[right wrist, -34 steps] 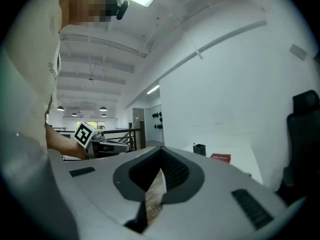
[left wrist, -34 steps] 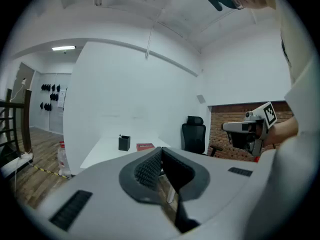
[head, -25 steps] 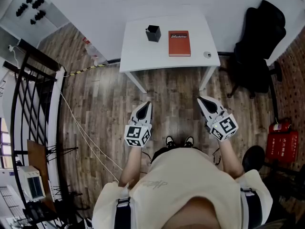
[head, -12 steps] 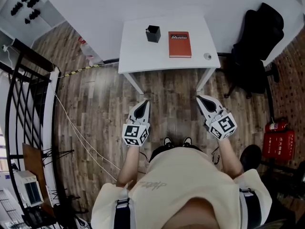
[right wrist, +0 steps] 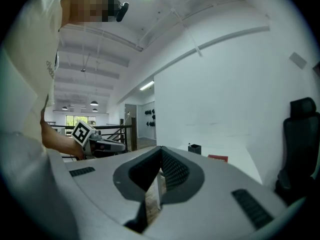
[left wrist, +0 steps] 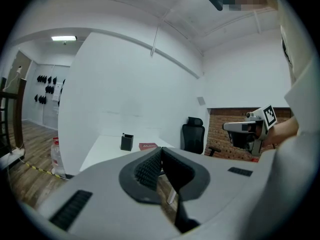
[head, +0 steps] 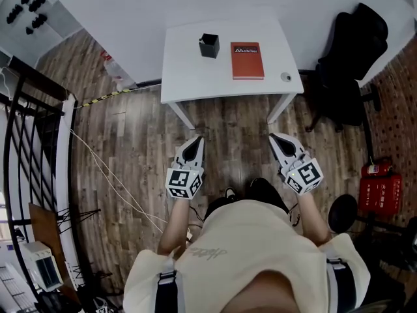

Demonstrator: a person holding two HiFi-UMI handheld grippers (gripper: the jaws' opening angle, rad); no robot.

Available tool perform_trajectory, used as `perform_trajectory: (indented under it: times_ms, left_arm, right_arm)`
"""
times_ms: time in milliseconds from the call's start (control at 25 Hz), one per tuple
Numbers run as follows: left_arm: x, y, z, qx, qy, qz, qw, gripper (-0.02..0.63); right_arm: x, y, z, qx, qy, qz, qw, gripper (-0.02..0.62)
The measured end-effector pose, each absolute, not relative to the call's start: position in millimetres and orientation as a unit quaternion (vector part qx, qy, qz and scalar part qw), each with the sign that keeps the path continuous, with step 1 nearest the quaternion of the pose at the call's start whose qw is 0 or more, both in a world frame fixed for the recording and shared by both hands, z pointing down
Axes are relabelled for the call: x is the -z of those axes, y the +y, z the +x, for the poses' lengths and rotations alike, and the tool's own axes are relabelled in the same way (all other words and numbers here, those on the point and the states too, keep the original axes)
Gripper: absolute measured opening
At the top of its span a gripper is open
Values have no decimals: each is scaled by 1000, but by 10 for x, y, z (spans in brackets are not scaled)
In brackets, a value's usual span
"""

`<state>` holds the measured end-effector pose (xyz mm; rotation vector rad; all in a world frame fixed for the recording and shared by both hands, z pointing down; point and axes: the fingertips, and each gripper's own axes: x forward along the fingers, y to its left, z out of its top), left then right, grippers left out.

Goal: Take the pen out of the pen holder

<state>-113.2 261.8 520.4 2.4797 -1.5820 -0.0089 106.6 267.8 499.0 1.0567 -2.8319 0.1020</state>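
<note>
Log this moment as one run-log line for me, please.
stage: pre-reach | left claw: shut, empty | right claw: shut, empty | pen holder: on table beside red book, untouched

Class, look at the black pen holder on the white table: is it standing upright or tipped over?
Upright. The pen holder stands on its base on the table, open top facing up; the left gripper view shows it standing too.

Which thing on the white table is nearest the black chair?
The small round grey object, right of the red book and the black pen holder.
</note>
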Motion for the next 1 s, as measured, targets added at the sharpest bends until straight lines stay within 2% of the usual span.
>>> perform_trajectory:
  times_ms: [480, 1000]
  left_arm:
    - [-5347, 1991, -1090, -21, -556, 824, 111, 17]
    - [-5041, 810, -690, -33, -577, 812, 80, 17]
  right_arm:
    - [-5180, 1908, 1164, -58, -941, 331, 45, 6]
    - [-5121, 547, 1489, -59, -949, 311, 12, 6]
